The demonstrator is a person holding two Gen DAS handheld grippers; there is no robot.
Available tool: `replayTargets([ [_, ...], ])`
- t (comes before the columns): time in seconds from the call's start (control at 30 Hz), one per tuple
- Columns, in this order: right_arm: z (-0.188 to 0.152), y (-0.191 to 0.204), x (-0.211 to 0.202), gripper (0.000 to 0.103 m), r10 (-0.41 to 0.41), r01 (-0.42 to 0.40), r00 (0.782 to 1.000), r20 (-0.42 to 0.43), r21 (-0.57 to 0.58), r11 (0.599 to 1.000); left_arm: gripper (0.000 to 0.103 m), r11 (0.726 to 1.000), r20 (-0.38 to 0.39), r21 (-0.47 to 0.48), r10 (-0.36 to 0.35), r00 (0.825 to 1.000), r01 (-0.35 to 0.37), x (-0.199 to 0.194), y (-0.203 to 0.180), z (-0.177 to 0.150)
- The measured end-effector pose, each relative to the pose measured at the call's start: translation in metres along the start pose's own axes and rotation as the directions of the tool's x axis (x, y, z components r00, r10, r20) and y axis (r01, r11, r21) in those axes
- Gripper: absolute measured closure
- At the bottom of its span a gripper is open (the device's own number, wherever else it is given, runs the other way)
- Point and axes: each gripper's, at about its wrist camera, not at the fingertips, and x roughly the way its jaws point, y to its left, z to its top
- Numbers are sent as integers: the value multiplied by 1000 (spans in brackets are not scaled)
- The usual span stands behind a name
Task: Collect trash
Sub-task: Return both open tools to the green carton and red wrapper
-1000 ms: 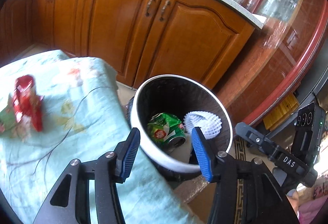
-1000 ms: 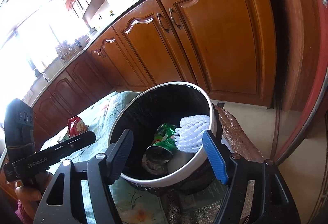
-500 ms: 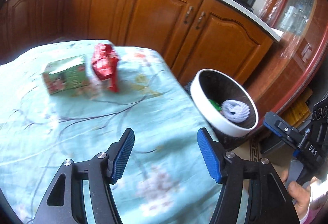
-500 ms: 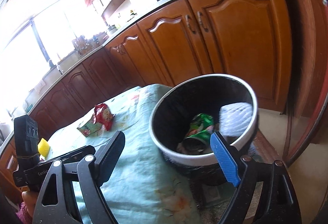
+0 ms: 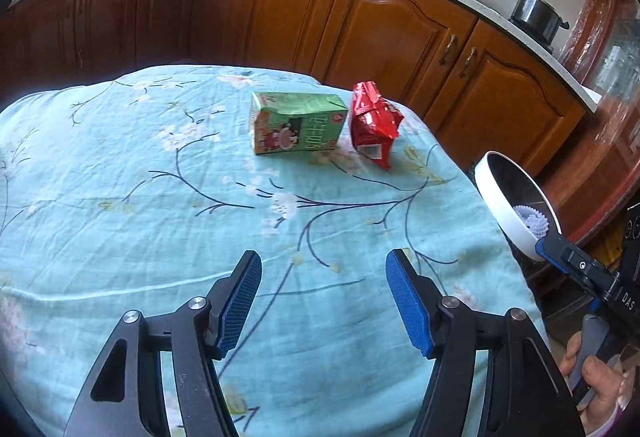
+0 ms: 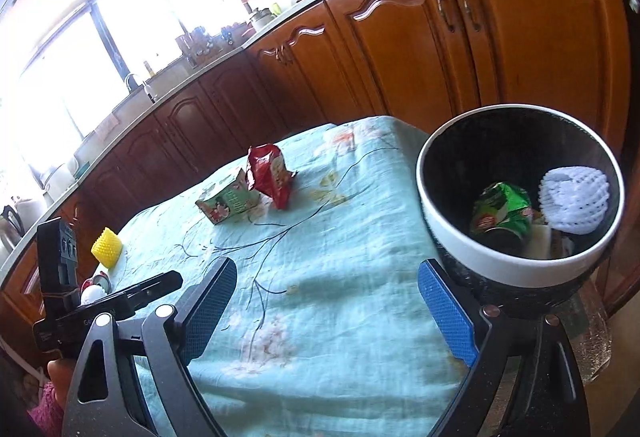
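Left tool [image 5: 322, 301] gapes; green carton [image 5: 298, 125] lies sideways.

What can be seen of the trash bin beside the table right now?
The trash bin is round, with a thick white rim and a dark, speckled-looking body and dark inside. It stands upright and open, with no lid in view, just off the corner of the table draped in the teal floral cloth. Inside lie a crumpled green wrapper, a white foam fruit net and some paler scraps beneath. Neither gripper touches it.
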Motion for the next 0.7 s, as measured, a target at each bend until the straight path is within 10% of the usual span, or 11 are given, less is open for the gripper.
replayTargets([
  [0.7,17,43,70,10,64,-67,994,-89,-28,997,37,997,-16,68,32,999,-31,41,42,33],
])
